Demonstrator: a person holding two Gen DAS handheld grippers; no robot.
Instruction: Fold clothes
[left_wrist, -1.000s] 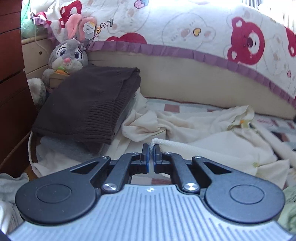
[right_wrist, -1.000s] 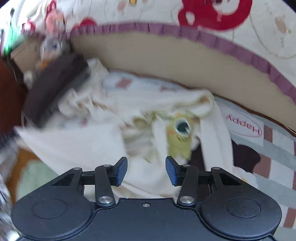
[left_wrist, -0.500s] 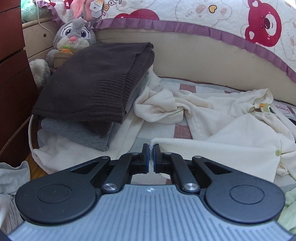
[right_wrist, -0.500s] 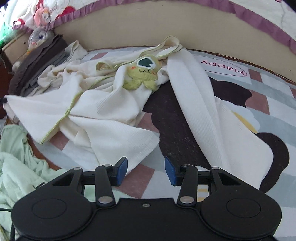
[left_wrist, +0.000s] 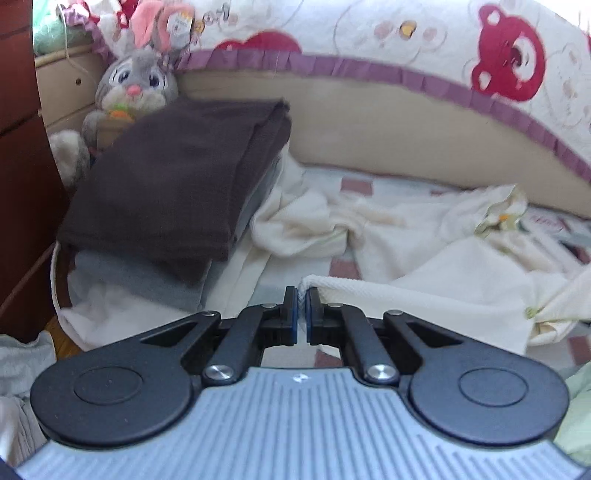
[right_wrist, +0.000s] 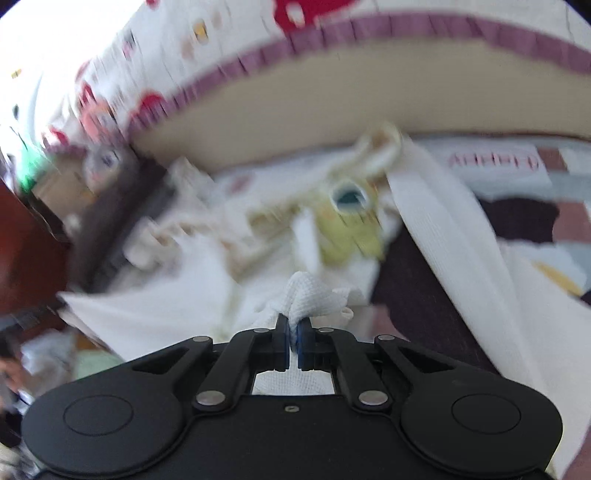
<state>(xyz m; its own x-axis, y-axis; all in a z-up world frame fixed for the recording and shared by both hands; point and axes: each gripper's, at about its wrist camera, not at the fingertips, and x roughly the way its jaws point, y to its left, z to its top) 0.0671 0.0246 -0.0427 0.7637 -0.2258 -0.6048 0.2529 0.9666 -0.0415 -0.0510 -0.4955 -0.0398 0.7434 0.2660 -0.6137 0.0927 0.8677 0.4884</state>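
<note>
Left wrist view: left gripper (left_wrist: 301, 295) jaws pinch cream garment (left_wrist: 424, 291) hem | right gripper (right_wrist: 294, 325) jaws just closed, clamping a bunched fold | garment spread across bed (left_wrist: 388, 184), beside dark folded stack (left_wrist: 177, 177)

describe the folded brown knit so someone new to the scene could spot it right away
Start at the grey plush rabbit sitting in the far left corner, below the bear-print quilt. Directly in front of it is a small stack of folded clothes, and the brown knit is the top layer, lying on a folded grey garment. It is the only dark, neatly folded piece; the cream garment beside it is pale and rumpled.
</note>
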